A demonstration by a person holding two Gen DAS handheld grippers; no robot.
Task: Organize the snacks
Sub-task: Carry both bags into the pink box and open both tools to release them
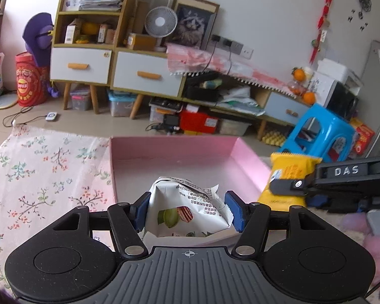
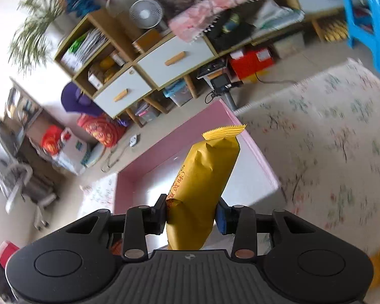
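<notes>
Left wrist view: the left gripper (image 1: 187, 210) has its jaws closed on a white snack packet (image 1: 190, 211) printed with a green nut and a red-striped piece; the blue pads (image 1: 140, 211) press its two sides, and the crumpled packet is held above the near edge of a shallow pink box (image 1: 174, 149). That box sits open on a counter covered with a floral cloth (image 1: 45, 174), its floor bare as far as can be seen. At the right edge, the right gripper (image 1: 288, 186) comes in from the side, clamped on a yellow snack packet (image 1: 288, 174) that hangs just beside the box's right wall. Far behind stand a wooden cabinet (image 1: 88, 45) with white drawers, a small white fan (image 1: 160, 22) and a blue plastic stool (image 1: 319, 134). Right wrist view: this picture is tilted and blurred at its edges. The right gripper (image 2: 190, 215) has its jaws closed on the yellow snack packet (image 2: 202, 182), which stands up lengthwise between the pads with its serrated end pointing away, over the pink box (image 2: 149, 162). The floral cloth (image 2: 329, 139) spreads to the right of the box, and the cabinet (image 2: 129, 76), fan (image 2: 145, 14) and blue stool (image 2: 367, 22) show far beyond.
</notes>
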